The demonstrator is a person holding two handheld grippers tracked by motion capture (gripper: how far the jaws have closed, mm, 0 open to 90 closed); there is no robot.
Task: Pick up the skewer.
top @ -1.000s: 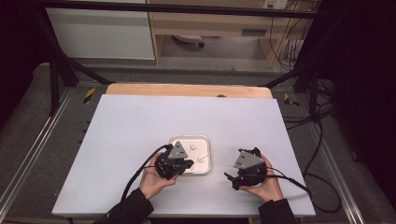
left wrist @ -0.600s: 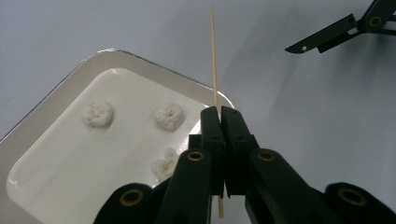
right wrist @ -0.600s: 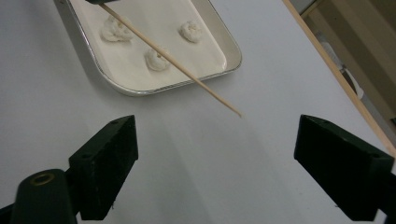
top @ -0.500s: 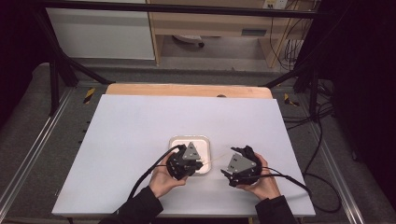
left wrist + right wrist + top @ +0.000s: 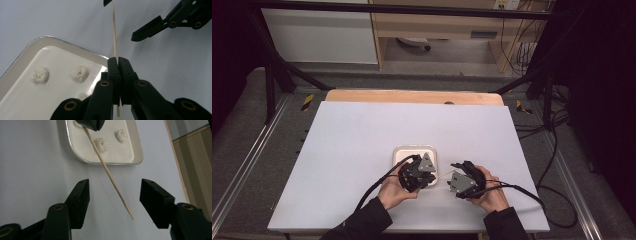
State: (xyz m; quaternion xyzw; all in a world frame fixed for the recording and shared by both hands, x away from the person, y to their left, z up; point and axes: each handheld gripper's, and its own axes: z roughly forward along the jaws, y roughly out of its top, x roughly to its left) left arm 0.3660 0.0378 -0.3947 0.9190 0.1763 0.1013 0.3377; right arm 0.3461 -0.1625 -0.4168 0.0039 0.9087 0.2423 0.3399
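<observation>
Left tongs (image 5: 118,61) are clamped on a thin, brittle skewer (image 5: 114,32); right tongs (image 5: 113,192), closing around its tip, are not yet touching.

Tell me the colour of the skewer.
Pale tan wood, the skewer; clearest in the right gripper view.

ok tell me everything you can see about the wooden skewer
The wooden skewer is a thin, straight, pale stick tapering to a sharp tip. The left gripper clamps it between shut jaws, so it juts out above the white table beside the white tray. Its pointed end lies between the right gripper's jaws, which have just been closing, untouched.
</observation>
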